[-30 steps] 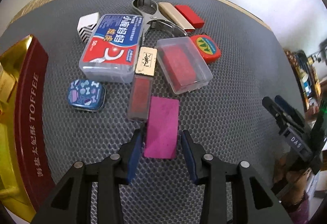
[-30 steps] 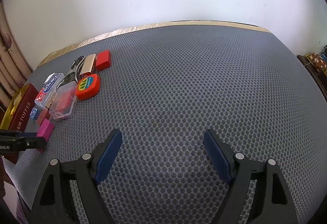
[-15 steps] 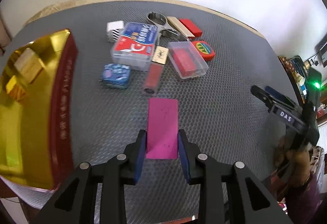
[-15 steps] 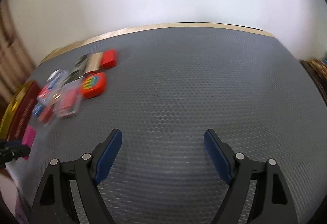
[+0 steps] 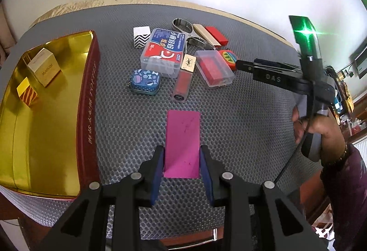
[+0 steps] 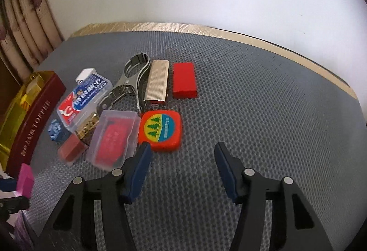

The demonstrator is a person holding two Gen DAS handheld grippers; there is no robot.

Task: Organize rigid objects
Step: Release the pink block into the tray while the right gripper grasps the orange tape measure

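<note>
Take the open gold-lined toffee tin with the dark red wall (image 5: 88, 99) as your mark: that, I judge, is where the load goes. Two small cardboard boxes (image 5: 44, 67) already stand at its far end, so aim for the bare gold floor nearer you.

Your left gripper (image 5: 182, 167) is nearly closed, its blue pads clamped on the long sides of the flat magenta rectangular block (image 5: 182, 136), which hangs above the mat just right of the tin. Carry it level over the red wall, lower it flat, then release.

Your right gripper (image 6: 182, 167), well right of the tin, has just been closing but is still apart with nothing between its jaws; the orange square tape measure (image 6: 160, 130) lies just ahead. Centre on it before squeezing.
</note>
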